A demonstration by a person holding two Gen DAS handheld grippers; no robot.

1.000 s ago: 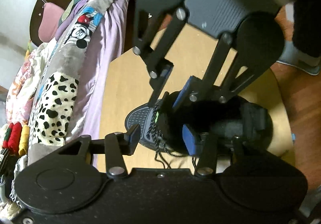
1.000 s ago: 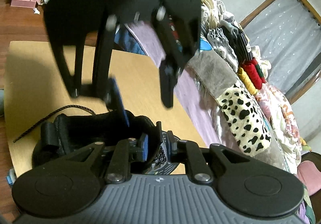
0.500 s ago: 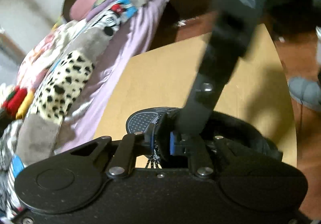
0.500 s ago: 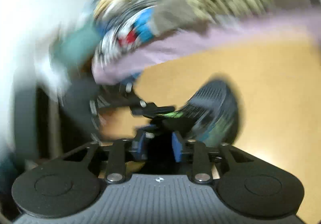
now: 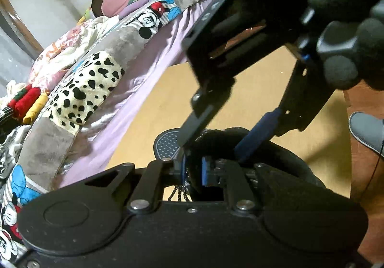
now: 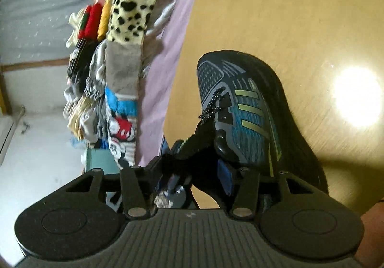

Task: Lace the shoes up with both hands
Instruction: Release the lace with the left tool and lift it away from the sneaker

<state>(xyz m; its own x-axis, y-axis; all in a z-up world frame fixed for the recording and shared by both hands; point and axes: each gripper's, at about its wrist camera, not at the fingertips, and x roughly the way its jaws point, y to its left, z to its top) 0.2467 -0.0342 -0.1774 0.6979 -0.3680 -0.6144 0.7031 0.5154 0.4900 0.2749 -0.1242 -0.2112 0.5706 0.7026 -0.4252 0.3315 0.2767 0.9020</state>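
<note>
A black sneaker with blue mesh and gold-green stripes lies on the wooden table, toe pointing away. Its speckled black lace runs through the front eyelets, and loose ends hang under my left gripper. That gripper is shut on the black edge of the shoe's upper beside the tongue. My right gripper, held by a black-gloved hand, comes down from the upper right. Its jaws are opening and straddle the tongue and collar without pressing them.
A bed with purple sheet and patchwork blankets runs along the table's left edge. Rolled socks and clothes lie on it. A grey slipper sits on the floor at the right. Bare tabletop lies beyond the toe.
My left gripper has closed from wide open onto the shoe's upper and rolled. My right gripper swung round over the shoe's opening and its jaws have spread apart.
</note>
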